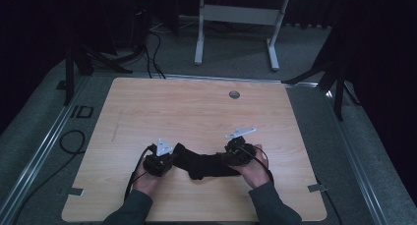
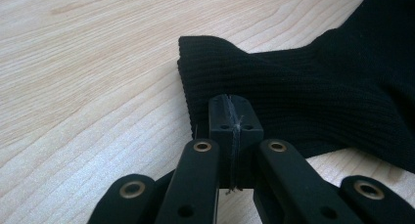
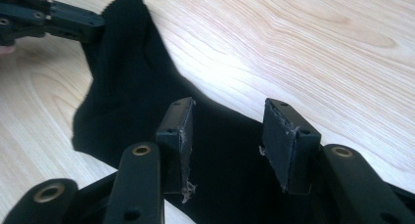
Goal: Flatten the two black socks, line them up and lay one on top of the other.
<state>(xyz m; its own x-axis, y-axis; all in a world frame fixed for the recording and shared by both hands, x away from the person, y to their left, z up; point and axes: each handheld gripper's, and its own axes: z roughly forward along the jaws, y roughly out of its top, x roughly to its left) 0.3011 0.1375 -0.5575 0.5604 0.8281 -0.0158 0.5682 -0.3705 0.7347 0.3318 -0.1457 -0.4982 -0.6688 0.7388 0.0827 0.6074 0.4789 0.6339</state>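
- On the wooden bench [image 1: 196, 107], near the edge where the person sits, a black sock [image 1: 204, 165] lies flat and stretched between the two hands.
- At the left, the left hand [image 1: 146, 181] holds the left hand-held gripper [image 1: 164, 158], with its cable [image 1: 135, 168] curving down beside the wrist.
- In the left gripper view this left hand-held gripper [image 2: 234, 119] is clenched on the sock [image 2: 313, 97]: the two jaws are pressed together with a fold of the ribbed cuff pinched between them, right at the cuff's edge.
- The cuff end touches the bench [image 2: 88, 87], and the rest of the sock runs away to the right of that view.
- In the middle, the sock [image 3: 142, 101] is one dark band; its body bends a little, and no other thing lies on it.
- At the right, the right hand [image 1: 255, 168] holds the right hand-held gripper [image 1: 235, 154], which meets the other end of the sock.
- In the right gripper view the right hand-held gripper [image 3: 227, 131] is released: its jaws stand apart, and the sock lies under the gap, not pressed by the pads.
- In the same view the left hand-held gripper [image 3: 73, 23] is seen far off, at the sock's cuff.
- A small round grey cap [image 1: 234, 94] sits in the bench near the far edge, well apart from the sock.
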